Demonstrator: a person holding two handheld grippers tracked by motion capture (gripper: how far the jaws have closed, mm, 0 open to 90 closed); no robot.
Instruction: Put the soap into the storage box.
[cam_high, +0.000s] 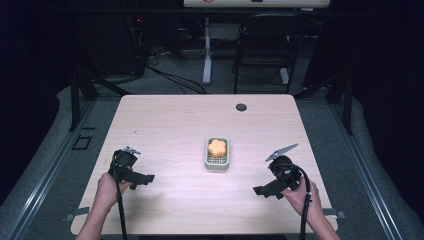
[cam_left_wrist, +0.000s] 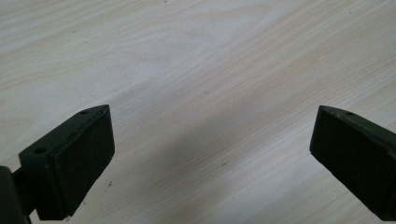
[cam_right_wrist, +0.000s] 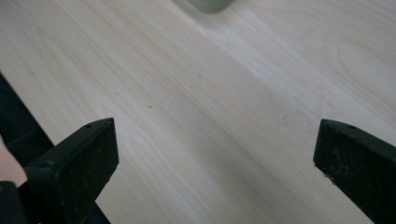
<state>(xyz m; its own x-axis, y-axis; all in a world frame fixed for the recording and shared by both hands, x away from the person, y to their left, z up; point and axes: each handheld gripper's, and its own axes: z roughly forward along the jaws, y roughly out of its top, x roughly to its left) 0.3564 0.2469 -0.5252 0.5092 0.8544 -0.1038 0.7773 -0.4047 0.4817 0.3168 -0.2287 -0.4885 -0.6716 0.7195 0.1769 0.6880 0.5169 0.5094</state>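
Sponge (cam_high: 217, 146), flower-shaped, lies in a tray (cam_high: 217, 163) whose long axis runs 12 to 6 o'clock; both grippers' jaws are wide open, empty.

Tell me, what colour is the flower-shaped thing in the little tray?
Orange. The flower-shaped thing shows best in the high view, in its pale tray.

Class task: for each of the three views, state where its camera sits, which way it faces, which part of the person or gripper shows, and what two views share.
High view: above the person's side, facing forward and down on the table; forearms, left gripper, right gripper.
Left gripper view: rides the left gripper, facing bare wood between open jaws.
Right gripper view: rides the right gripper, facing wood, jaws open.
Shared: the soap dish shows in the high and right gripper views.
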